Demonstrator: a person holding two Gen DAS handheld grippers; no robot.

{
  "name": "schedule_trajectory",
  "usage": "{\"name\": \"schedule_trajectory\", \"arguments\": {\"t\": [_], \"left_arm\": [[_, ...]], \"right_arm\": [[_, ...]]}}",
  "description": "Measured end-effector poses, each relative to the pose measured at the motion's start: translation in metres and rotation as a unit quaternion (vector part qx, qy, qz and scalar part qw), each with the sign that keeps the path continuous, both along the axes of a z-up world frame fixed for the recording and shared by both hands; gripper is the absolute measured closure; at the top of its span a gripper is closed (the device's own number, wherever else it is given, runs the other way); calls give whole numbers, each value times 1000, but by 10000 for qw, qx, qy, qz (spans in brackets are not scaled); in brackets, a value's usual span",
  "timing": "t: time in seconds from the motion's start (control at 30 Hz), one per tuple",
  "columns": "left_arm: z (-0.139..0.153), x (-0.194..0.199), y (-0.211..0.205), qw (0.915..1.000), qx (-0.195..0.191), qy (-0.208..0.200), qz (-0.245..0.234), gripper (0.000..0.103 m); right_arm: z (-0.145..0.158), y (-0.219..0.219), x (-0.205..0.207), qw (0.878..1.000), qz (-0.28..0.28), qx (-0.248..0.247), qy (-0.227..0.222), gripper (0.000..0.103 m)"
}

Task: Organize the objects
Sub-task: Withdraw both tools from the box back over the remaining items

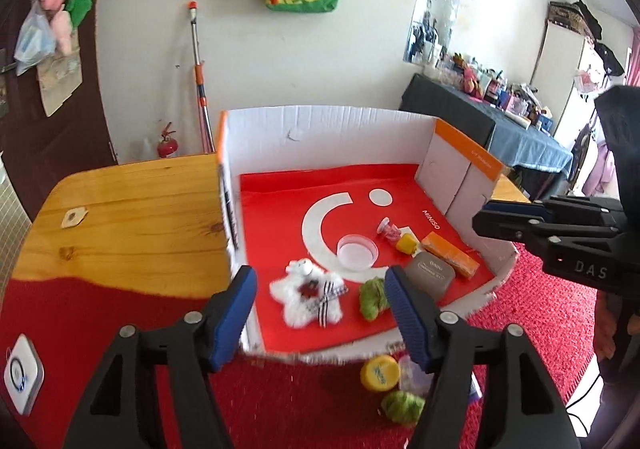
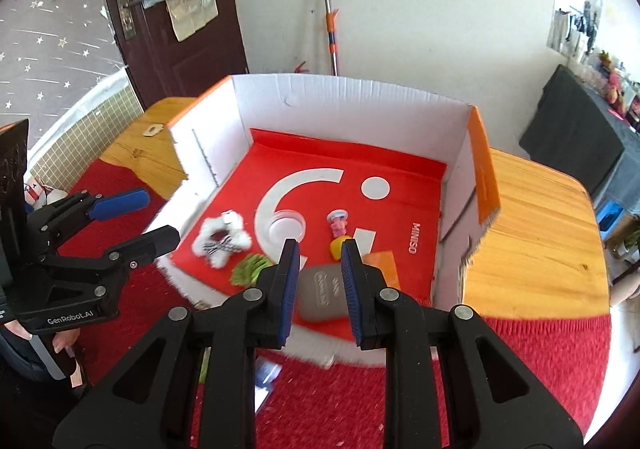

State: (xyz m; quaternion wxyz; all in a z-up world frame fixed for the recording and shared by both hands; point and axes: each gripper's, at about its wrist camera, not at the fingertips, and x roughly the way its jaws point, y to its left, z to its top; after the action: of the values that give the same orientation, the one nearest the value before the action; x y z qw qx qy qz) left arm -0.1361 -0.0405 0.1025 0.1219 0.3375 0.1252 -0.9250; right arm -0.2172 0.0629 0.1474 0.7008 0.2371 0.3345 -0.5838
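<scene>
Two grippers hang above a wooden tabletop (image 1: 132, 221) partly covered by a red cloth (image 1: 532, 313). On it stands a low white cardboard box (image 1: 320, 129) with orange edges, lined with a red sheet (image 1: 280, 201) that bears a white curved mark and a dot.

Inside the box lie a fluffy white star toy (image 1: 306, 291), a clear round lid (image 1: 357, 251), a small pink figure (image 1: 390, 230), a yellow block (image 1: 407, 242), an orange bar (image 1: 450, 254), a grey case (image 1: 431, 274) and a green leafy piece (image 1: 372, 297). The case touches the orange bar; the green piece lies just beside the case.

Outside the box, on the cloth near its front wall, sit a yellow cap (image 1: 380, 373), a second green leafy piece (image 1: 402, 407) and a clear plastic item, partly hidden, which I cannot identify.

On the left gripper (image 1: 320, 313) the blue-padded fingers are spread, with nothing between them; it hangs over the box's front left corner. In its view the right gripper (image 1: 480, 221) reaches in from the right edge. On the right gripper (image 2: 320, 289) the fingers stand narrowly apart, as near together as they come, and nothing is pinched; the grey case (image 2: 320, 295) shows through the gap, lying in the box below. A white device (image 1: 22, 377) with a blue ring lies on the cloth at far left.
</scene>
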Motion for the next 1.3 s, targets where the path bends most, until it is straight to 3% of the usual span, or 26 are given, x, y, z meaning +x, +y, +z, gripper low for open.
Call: {"name": "schedule_trajectory", "arguments": {"t": [0.37, 0.87, 0.9, 0.97, 1.0, 1.03, 1.17, 1.3], "left_arm": [[-15, 38, 28, 9999, 83, 69, 82, 30], [-50, 48, 57, 9998, 137, -149, 33, 23], [-52, 48, 58, 9997, 130, -188, 36, 23], [-56, 47, 59, 9996, 134, -238, 35, 22], [-59, 47, 59, 9995, 141, -271, 36, 21], [-60, 47, 59, 9994, 147, -298, 43, 21], [-67, 46, 60, 9991, 177, -383, 48, 20], [-69, 46, 59, 9989, 175, -419, 109, 13]], "right_arm": [[-13, 63, 9, 9997, 23, -187, -130, 77], [-62, 100, -16, 9987, -362, -41, -357, 76], [-65, 101, -18, 9985, -392, -34, -373, 74], [-68, 101, -22, 9978, -464, -28, -463, 59], [-70, 102, -23, 9976, -488, -57, -497, 38], [-70, 103, -24, 9973, -510, -132, -503, 32], [-73, 104, -25, 9973, -531, -165, -488, 32], [-77, 103, -28, 9968, -582, -125, -541, 32]]}}
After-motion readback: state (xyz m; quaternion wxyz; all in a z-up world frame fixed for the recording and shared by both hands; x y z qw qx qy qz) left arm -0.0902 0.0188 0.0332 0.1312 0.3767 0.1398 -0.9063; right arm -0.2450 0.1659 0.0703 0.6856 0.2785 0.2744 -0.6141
